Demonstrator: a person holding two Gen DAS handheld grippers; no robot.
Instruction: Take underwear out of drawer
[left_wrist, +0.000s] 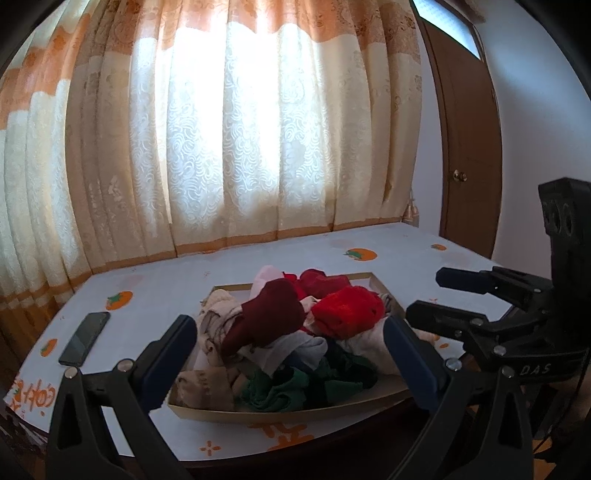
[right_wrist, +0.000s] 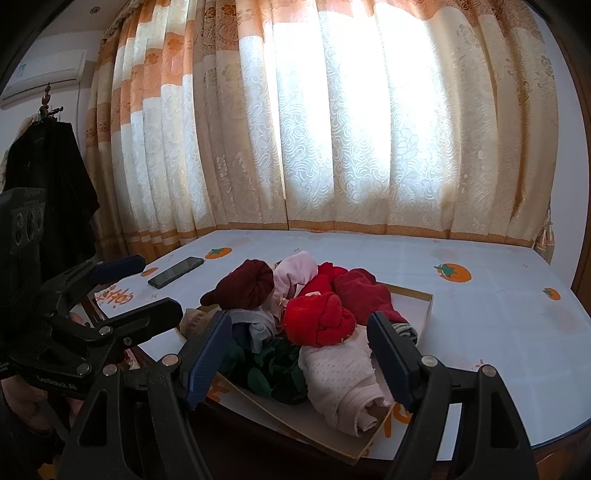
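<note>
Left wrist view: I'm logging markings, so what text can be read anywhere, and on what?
"DAS": on the right claw, on its body.
Orange characters on the tablecloth: upside down, unreadable.
Small print on the left claw: blurred.
Phone: no text visible.

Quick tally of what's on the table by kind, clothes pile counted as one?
Tray: 1
Clothes pile: 1
Phone: 1
Total: 3
</note>
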